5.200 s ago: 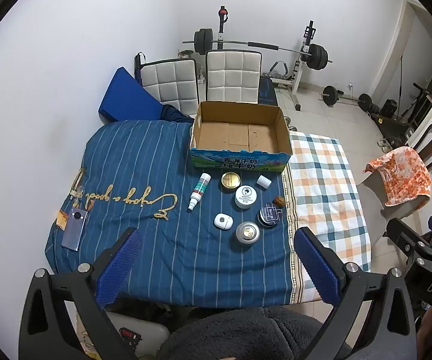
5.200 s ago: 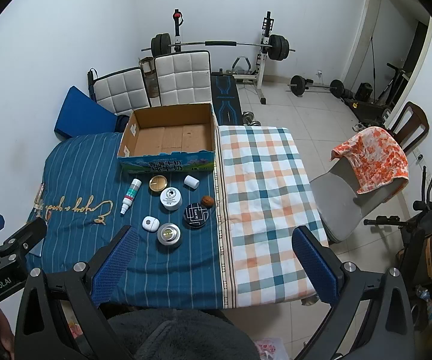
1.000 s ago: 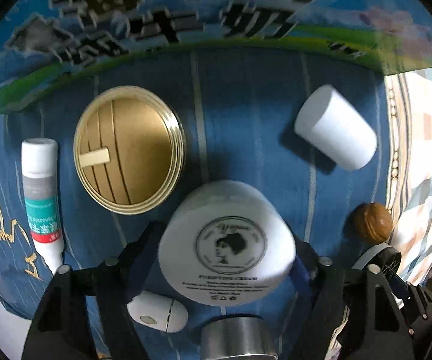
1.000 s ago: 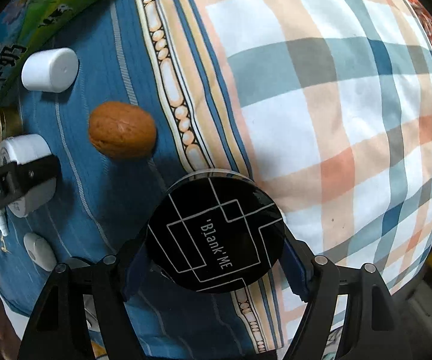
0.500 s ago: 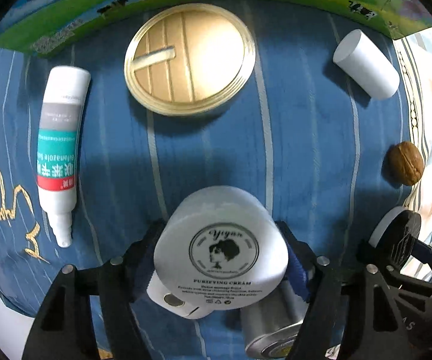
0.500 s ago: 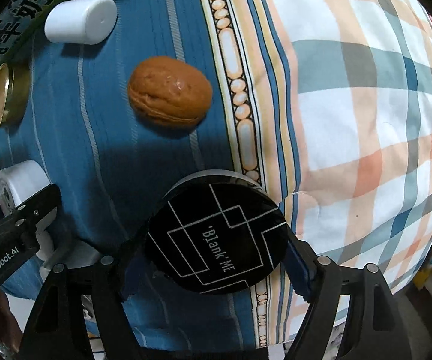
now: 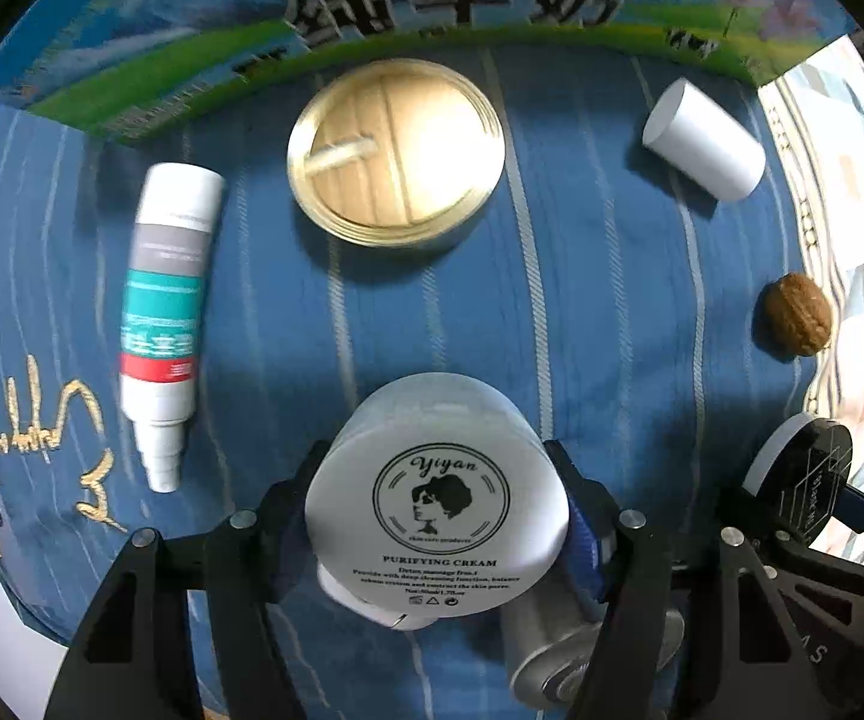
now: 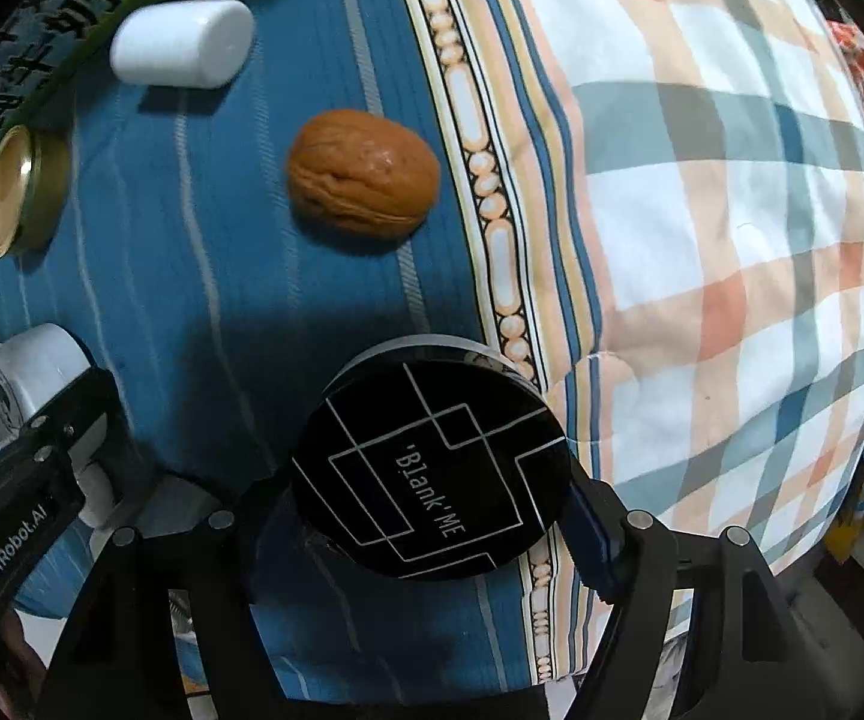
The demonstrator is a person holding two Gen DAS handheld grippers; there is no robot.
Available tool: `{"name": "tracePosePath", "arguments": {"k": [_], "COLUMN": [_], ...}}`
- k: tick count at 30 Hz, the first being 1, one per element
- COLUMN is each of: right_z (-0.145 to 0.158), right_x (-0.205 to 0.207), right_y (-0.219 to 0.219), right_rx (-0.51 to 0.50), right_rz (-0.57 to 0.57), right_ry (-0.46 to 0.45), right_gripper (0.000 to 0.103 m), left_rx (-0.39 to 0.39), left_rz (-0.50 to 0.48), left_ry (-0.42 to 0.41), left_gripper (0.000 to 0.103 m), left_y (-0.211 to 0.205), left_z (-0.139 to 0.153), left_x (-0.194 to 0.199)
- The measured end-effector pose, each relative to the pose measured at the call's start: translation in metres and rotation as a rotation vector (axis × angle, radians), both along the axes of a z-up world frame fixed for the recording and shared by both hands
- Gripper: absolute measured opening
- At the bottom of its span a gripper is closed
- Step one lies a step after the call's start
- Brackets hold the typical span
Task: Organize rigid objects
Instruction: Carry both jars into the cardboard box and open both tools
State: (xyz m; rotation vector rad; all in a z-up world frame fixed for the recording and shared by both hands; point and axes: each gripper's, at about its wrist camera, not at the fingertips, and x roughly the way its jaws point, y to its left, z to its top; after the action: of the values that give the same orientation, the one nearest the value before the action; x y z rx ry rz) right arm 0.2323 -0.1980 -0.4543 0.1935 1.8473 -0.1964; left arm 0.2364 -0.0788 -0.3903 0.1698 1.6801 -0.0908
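Note:
My left gripper (image 7: 438, 516) is shut on a white cream jar (image 7: 438, 504) and holds it above the blue striped cloth (image 7: 600, 276). My right gripper (image 8: 432, 486) is shut on a black round compact (image 8: 432, 474), lifted near the cloth's seam; it also shows in the left wrist view (image 7: 804, 486). On the cloth lie a gold tin (image 7: 396, 156), a white spray bottle (image 7: 162, 312), a white cap (image 7: 702, 138) and a walnut (image 8: 363, 180). A silver tin (image 7: 558, 648) and a small white case (image 7: 372, 600) sit under the jar.
The printed side of the cardboard box (image 7: 408, 12) runs along the far edge of the objects. A plaid cloth (image 8: 732, 210) covers the right part of the surface. The left gripper body (image 8: 24, 480) is at the right wrist view's lower left.
Both grippers have risen a little with their loads. The left view has shifted toward the box, and the right view has drawn nearer to the walnut.

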Motion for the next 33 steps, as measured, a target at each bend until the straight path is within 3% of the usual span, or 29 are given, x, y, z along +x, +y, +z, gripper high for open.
{"name": "tracePosePath", "arguments": {"k": [5,18,25,33], "right_z": [0.028,0.159,0.198,0.244], "right_x": [0.001,-0.004,-0.004,0.045], "right_y": [0.006,0.044,0.051,0.054], "right_rx": [0.018,0.04,0.085,0.13], "right_rz": [-0.001,0.039,0.054,0.098], "right_ry": [-0.042,-0.26,-0.378,-0.478], "right_gripper": [0.077,0.077,0.077,0.077], "left_rx": [-0.013,-0.139,-0.196,-0.287], "left_rz": [0.008,0.006,-0.025,0.011], "left_ry": [-0.05,-0.259,-0.362,-0.415], "left_gripper": [0.065,0.065,0.066,0.066], "left_y": [0.006,0.027,0.05,0.057], "left_z": [0.026,0.169,0.205,0.24], "left_x": [-0.003,-0.01,-0.015,0.023]}}
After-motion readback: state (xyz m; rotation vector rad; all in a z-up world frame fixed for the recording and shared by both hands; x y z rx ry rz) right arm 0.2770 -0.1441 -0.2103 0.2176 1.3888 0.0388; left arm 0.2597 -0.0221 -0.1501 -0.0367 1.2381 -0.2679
